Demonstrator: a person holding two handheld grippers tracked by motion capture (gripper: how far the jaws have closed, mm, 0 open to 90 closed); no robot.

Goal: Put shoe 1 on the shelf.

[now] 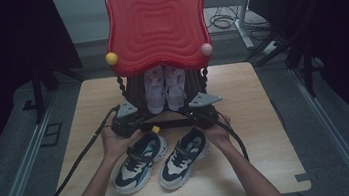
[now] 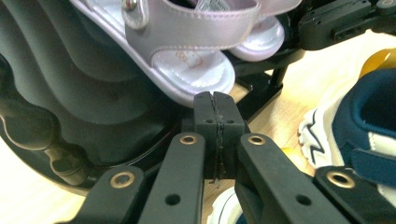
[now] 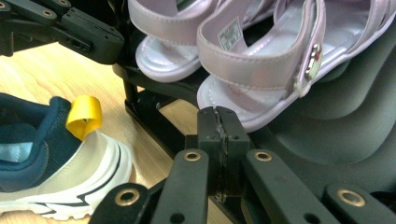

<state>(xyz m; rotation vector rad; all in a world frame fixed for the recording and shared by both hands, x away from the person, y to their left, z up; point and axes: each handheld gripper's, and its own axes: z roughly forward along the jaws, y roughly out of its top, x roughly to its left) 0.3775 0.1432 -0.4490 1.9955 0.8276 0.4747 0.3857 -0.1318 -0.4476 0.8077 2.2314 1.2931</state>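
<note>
A pair of pale pink sandals point(image 1: 165, 90) rests on a black ribbed stand point(image 1: 134, 90) under a red wavy panel point(image 1: 155, 22). My left gripper point(image 1: 138, 123) and right gripper point(image 1: 194, 115) sit at the stand's front corners, each held by a hand. In the left gripper view my left gripper point(image 2: 215, 109) is shut, pads pressed together just below a sandal's sole point(image 2: 187, 70), nothing between them. My right gripper point(image 3: 219, 126) is likewise shut and empty beneath the other sandal point(image 3: 261, 60). Two navy and white sneakers point(image 1: 140, 160) point(image 1: 184, 157) lie on the table in front.
The wooden table point(image 1: 262, 132) has bare room to both sides of the stand. A yellow ball point(image 1: 111, 58) and a pink ball point(image 1: 206, 49) hang at the panel's lower corners. A sneaker's yellow heel tab point(image 3: 84, 114) lies near the stand's front bar point(image 3: 149, 116).
</note>
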